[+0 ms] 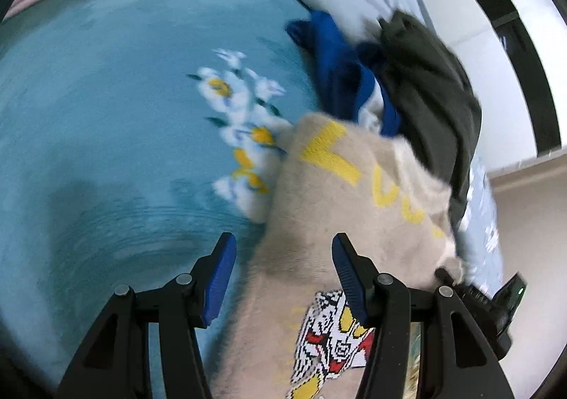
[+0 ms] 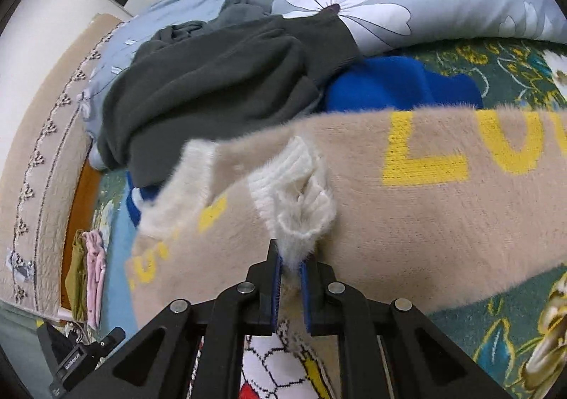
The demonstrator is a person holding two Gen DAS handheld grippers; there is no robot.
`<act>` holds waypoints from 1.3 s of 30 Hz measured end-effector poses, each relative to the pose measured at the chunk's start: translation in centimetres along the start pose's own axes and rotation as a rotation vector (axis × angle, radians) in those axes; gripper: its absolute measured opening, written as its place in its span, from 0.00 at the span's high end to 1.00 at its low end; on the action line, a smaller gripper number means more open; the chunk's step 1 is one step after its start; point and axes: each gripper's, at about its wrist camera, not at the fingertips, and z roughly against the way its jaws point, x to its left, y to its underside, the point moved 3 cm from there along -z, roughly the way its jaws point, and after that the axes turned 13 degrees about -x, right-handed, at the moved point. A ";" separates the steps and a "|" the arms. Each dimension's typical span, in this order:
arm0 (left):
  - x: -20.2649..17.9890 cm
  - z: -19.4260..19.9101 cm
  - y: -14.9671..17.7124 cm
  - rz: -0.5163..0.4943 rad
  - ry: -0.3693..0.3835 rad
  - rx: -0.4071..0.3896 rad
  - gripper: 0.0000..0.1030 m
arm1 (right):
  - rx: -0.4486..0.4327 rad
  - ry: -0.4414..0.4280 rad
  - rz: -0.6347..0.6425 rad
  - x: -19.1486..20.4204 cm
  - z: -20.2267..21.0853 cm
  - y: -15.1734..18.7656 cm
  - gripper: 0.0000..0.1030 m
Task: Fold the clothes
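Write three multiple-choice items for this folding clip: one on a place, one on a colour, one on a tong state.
1. Where is the dark grey garment relative to the blue garment?
A. Partly on top of it
B. Far from it
C. Tucked under it

2. What colour is the lettering on the beige sweater?
A. Red
B. Yellow
C. Green

3. What are the right tongs doing?
A. Open over bare bedding
B. Shut on the white cuff
C. Gripping the blue garment

Answers:
1 A: the grey fabric overlaps the blue.
2 B: the letters read yellow.
3 B: the jaws pinch the cuff's fuzzy end; the left tongs are open.
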 end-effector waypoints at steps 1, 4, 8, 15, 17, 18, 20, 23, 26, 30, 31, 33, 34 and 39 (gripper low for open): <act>-0.3 -0.7 0.1 -0.019 -0.011 0.016 0.44 | 0.004 0.007 -0.014 -0.2 -0.2 0.1 0.90; -0.2 -2.8 0.6 -0.045 -0.075 0.078 0.44 | 0.025 0.037 -0.060 -1.3 -0.9 0.6 0.90; 0.4 -3.5 0.6 -0.011 -0.090 0.107 0.42 | 0.034 0.032 -0.100 -2.1 -1.0 0.9 0.88; 1.3 -1.5 0.2 -0.020 -0.044 0.096 0.44 | -0.060 -0.046 -0.147 -4.8 4.6 -1.2 0.53; 1.8 -0.6 0.0 -0.025 -0.034 0.081 0.44 | -0.133 -0.002 -0.198 -7.9 7.2 -2.4 0.53; 2.1 -0.2 0.0 -0.020 -0.026 0.070 0.44 | -0.174 0.030 -0.246 -10.1 8.6 -2.9 0.52; 2.8 0.8 -0.1 -0.005 -0.007 0.045 0.44 | -0.253 0.111 -0.366 -15.3 11.5 -3.5 0.46; 3.5 2.0 0.1 0.029 0.013 0.014 0.44 | -0.377 0.262 -0.556 -22.4 15.4 -3.1 0.39; 4.2 2.4 0.0 0.074 0.005 0.002 0.44 | -0.404 0.294 -0.671 -27.1 16.6 -2.5 0.35; 4.5 3.0 0.1 0.099 0.001 -0.012 0.44 | -0.392 0.232 -0.754 -28.3 14.9 -2.8 0.35; 4.6 3.1 0.1 0.103 0.000 -0.016 0.44 | -0.402 0.218 -0.770 -28.3 14.5 -3.2 0.35; 4.7 3.4 0.2 0.112 -0.001 -0.023 0.44 | -0.410 0.204 -0.812 -28.3 13.5 -3.6 0.38; 4.8 3.5 0.2 0.116 -0.002 -0.027 0.44 | -0.411 0.207 -0.833 -28.2 12.8 -3.5 0.46; 5.3 4.3 0.2 0.148 -0.002 -0.045 0.44 | -0.417 0.196 -0.987 -29.0 12.5 -2.5 0.88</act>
